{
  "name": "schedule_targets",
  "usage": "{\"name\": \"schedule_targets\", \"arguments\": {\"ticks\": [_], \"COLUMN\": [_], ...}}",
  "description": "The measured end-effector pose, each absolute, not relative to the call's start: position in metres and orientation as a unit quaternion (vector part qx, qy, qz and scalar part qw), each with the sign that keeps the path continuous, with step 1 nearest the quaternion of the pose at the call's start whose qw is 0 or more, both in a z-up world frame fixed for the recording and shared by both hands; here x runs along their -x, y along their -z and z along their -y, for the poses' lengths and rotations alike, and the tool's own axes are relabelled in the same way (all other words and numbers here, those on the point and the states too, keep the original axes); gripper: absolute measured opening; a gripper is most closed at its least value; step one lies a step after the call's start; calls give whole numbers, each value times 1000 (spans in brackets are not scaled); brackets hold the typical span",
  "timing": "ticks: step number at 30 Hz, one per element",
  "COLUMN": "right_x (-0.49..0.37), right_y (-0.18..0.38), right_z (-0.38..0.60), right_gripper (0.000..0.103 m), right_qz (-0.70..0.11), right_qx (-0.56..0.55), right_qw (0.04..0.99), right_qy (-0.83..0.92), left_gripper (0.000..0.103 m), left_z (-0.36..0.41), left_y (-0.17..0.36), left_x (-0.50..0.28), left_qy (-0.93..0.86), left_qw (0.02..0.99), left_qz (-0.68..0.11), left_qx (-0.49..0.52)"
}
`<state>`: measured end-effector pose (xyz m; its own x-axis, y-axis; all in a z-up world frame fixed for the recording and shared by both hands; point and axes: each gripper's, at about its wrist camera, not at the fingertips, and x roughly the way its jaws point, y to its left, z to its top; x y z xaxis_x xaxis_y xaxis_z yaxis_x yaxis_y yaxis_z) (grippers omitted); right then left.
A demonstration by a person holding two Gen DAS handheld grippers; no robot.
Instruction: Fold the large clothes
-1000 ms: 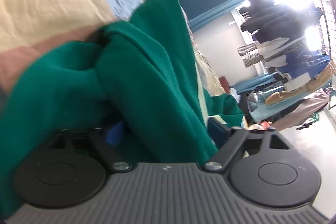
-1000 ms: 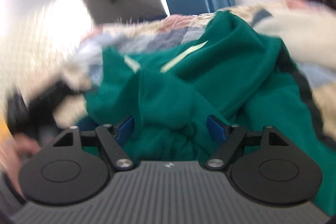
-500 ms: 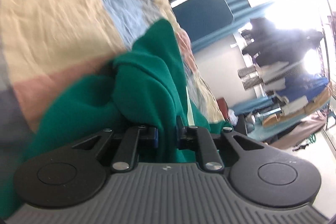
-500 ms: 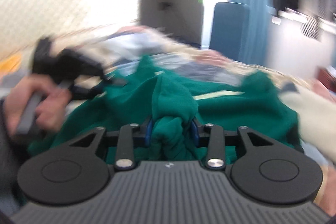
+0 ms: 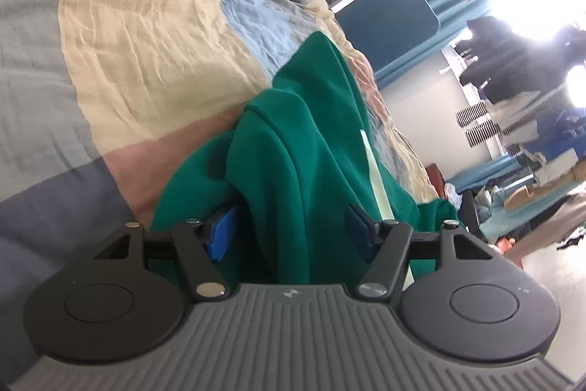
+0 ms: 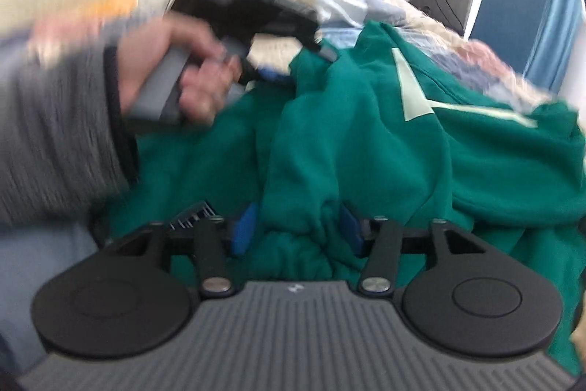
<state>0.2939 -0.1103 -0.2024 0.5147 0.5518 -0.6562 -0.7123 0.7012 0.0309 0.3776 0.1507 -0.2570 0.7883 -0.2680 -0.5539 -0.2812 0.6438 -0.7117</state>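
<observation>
Both hand-held grippers have let go of their pinch from half a second ago: the left hand-held gripper (image 5: pixel 291 229) and right hand-held gripper (image 6: pixel 296 226) are spreading, jaws opening. Bunched green garment (image 5: pixel 311 141) sits loosely between each one's pads, on the patchwork bed (image 5: pixel 128 43).

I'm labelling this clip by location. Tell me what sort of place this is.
Probably a bedroom used as a clothes-sorting space. A green sweatshirt lies on a bed under a patchwork quilt, and garments hang on a clothes rack by the bright window, with more heaped below.
</observation>
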Motion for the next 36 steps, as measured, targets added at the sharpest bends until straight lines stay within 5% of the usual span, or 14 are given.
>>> {"name": "schedule_targets", "arguments": {"ticks": [11,16,21,22,31,36], "right_x": [-351,-374,-358,-355,-348,-376], "right_y": [211,240,230,226,181,173], "right_z": [187,186,172,171,177,164], "right_gripper": [66,49,19,10,8,8], "right_qz": [-366,-405,-389,-384,-275,-261], "right_qx": [-161,-204,-144,-133,-124,-68], "right_qw": [887,861,876,880,928,944], "right_qy": [-232,-230,-247,-244,-219,-190], "left_gripper": [71,68,18,15,11,11], "left_z": [-134,-124,-122,-123,-136,-136], "left_y": [270,273,271,268,224,228], "left_x": [-374,-387,-395,-395,-382,-394], "left_qy": [24,20,9,14,72,51], "left_qw": [818,826,836,841,872,877], "left_qz": [-340,-340,-346,-339,-226,-245], "left_qx": [464,450,426,423,428,411]}}
